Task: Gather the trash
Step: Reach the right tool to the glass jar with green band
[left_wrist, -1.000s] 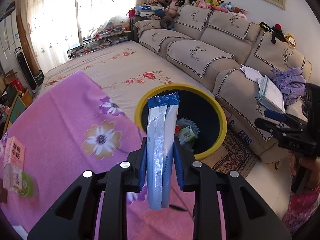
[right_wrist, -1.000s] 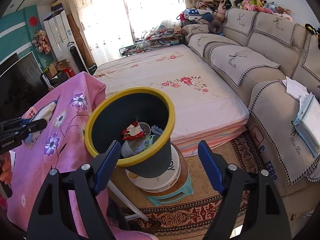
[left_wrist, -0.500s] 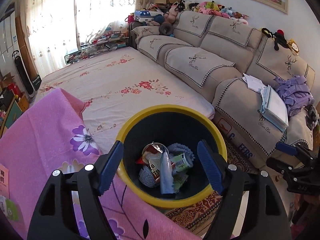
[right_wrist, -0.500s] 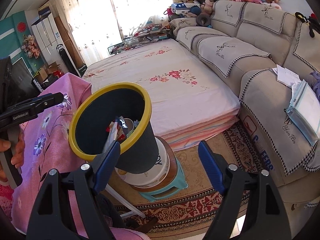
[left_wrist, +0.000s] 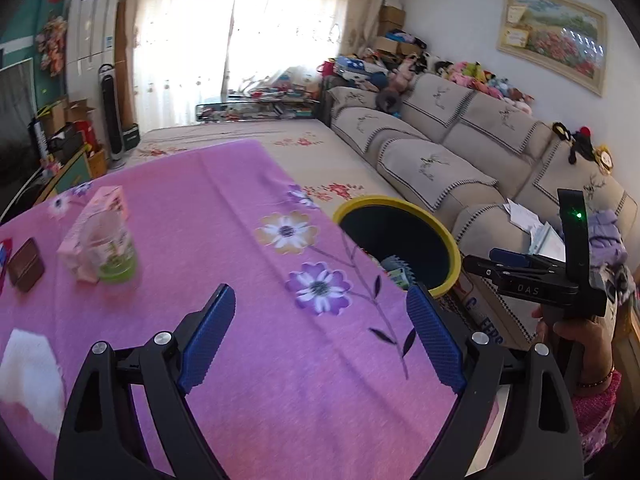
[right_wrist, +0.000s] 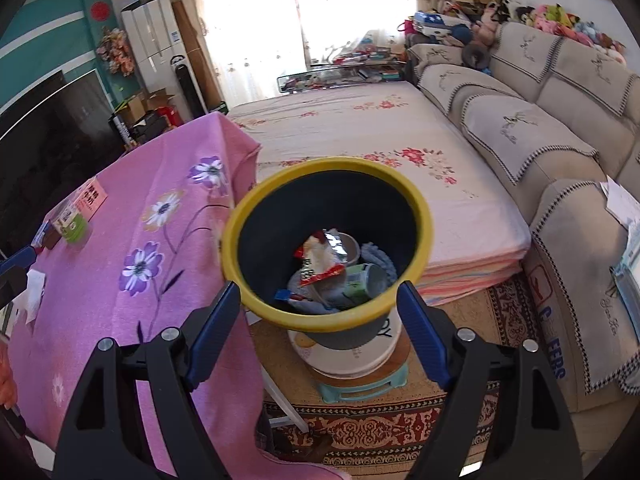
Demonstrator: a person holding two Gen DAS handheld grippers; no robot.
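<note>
Left wrist view first: the left gripper [left_wrist: 320,332] hangs over the pink flowered tablecloth [left_wrist: 248,360], its blue pads spread wide after just opening, with only cloth showing between them. At middle left of that frame a clear cup with a green base [left_wrist: 110,252] stands against a pink carton [left_wrist: 100,224], and a small brown box [left_wrist: 26,265] lies just left of them. A white crumpled tissue [left_wrist: 28,376] sits at the lower left edge. The yellow-rimmed bin [left_wrist: 396,240] shows right of centre, past the table's edge, and at far right a hand [left_wrist: 576,332] holds the right gripper [left_wrist: 508,258], seen from the side.

From the right wrist view the right gripper's own pads stand wide apart low in the frame, nothing between them but the near rim of the bin [right_wrist: 328,240] behind. The bin fills the centre, perched on a white tub [right_wrist: 352,352] atop a teal stool [right_wrist: 360,384]. Inside lie a red-and-silver wrapper [right_wrist: 320,256], a green-and-white carton [right_wrist: 356,284] and a blue-edged packet [right_wrist: 296,300]. A beige sofa [right_wrist: 532,128] runs along the right.
</note>
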